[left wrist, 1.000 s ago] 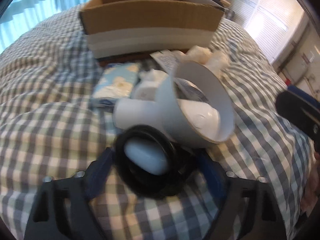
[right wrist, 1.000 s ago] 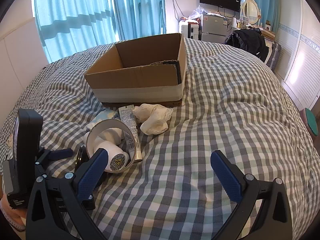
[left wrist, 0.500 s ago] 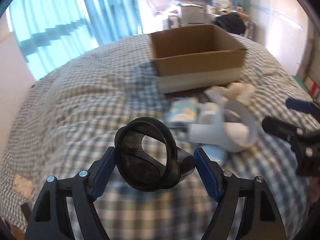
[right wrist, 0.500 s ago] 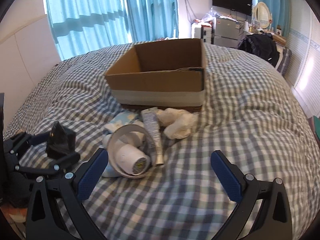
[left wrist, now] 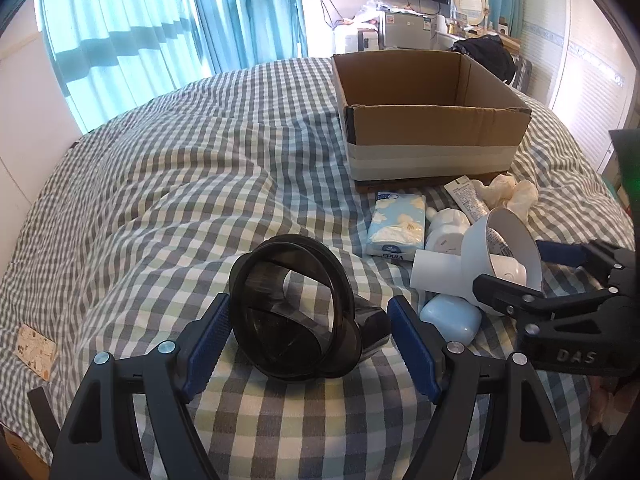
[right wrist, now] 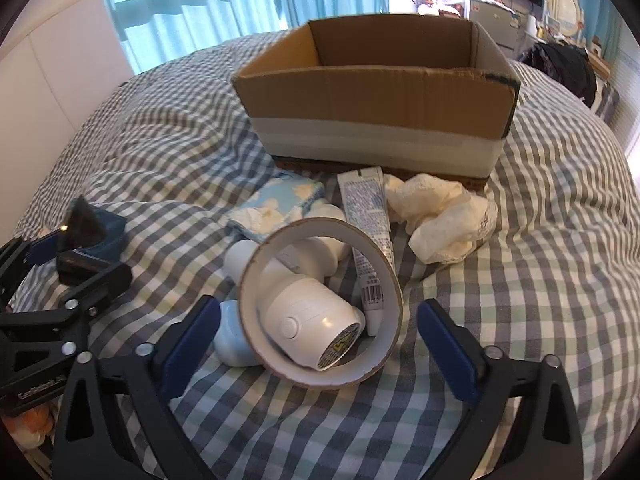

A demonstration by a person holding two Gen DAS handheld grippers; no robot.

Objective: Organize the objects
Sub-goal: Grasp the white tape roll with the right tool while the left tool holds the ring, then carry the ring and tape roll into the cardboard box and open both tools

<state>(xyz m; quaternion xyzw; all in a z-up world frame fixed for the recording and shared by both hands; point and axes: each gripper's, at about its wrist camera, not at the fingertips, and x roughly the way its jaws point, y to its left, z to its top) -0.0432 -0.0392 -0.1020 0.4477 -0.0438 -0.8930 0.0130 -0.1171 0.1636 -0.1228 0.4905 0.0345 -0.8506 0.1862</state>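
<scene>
**Smoky plastic cup pinched; box not yet filled**

Smoky dark plastic is seen nearest the left wrist camera: a translucent measuring cup point(left wrist: 294, 308) is pinched between the blue pads of the left gripper point(left wrist: 308, 336), above the checked bedspread point(left wrist: 168, 184). The right gripper point(right wrist: 316, 344) is held spread wide, with nothing between its pads; it is aimed at a white tape roll point(right wrist: 320, 304) standing on edge, through which a white handheld device point(right wrist: 312, 324) is seen. A pale blue earbud case point(right wrist: 232, 344) is tucked against the roll's left side. Just beyond, a tube of cream point(right wrist: 366, 216), a blue tissue pack point(right wrist: 276, 204) and a crumpled cream cloth point(right wrist: 444, 216) are gathered in one cluster, touching or overlapping.

Behind the cluster, an open cardboard box point(right wrist: 376, 100) is set, and no object can be seen in the visible part of its interior. The task is judged to be at an early stage: one item is lifted, none is stowed, and the rest is left on the bed.

Open bedspread is available left of the pile, so a path to the box is judged unobstructed. The near box wall must be cleared from above, and the two grippers are close together beside the pile.
</scene>
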